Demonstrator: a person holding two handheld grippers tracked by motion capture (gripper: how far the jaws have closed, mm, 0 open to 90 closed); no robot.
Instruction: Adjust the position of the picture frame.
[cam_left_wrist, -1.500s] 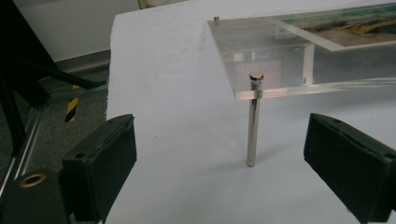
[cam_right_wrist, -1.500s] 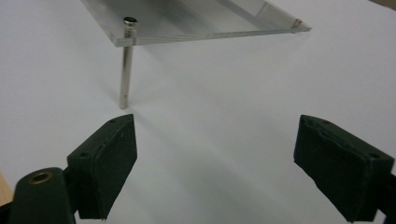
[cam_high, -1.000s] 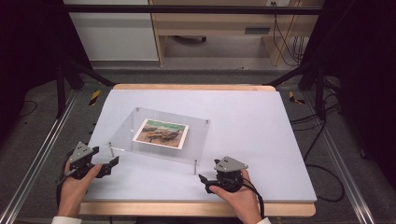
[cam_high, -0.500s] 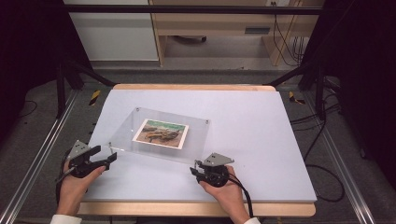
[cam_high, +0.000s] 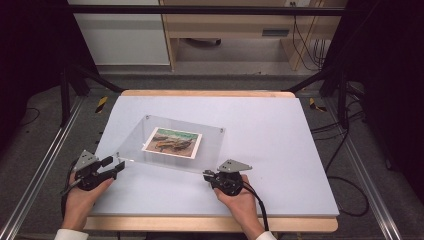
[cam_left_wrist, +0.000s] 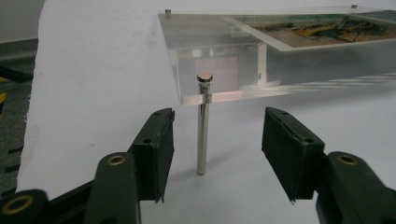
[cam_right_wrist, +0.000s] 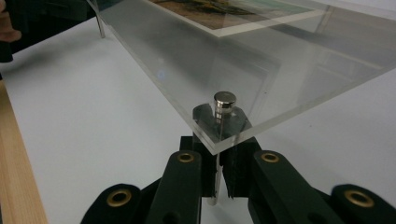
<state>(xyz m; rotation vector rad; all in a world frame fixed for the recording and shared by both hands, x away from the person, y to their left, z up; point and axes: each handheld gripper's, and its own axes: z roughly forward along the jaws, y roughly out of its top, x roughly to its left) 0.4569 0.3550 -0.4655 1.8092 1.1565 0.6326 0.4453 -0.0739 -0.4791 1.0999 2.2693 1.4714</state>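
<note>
A: Entry, high view. Clear acrylic display plate on four short metal standoff legs (cam_high: 172, 142) stands left of centre on the pale blue counter (cam_high: 280, 150), a landscape photo print (cam_high: 173, 141) under its middle. Its long axis runs from near-left to far-right, slightly skewed to the counter edge. The left gripper (cam_high: 116, 164) sits at the near-left corner, the right gripper (cam_high: 209, 175) at the near-right corner.

B: The high view cannot resolve the jaws. The left gripper view does: the near-left chrome leg (cam_left_wrist: 202, 126) stands upright between the two black jaws, which have just been closing but are spread clear of it on both sides, no contact.

A: And the right?

B: The right gripper view shows the jaws having just closed, pinching the near-right chrome leg (cam_right_wrist: 218, 154) below the plate; its round cap shows above the acrylic corner.

A: Appearance of the plate?

B: Thick, transparent, polished edges that catch light. It sits level, raised off the counter. In the right gripper view the person's left hand (cam_right_wrist: 7, 32) shows at the far corner.
</note>
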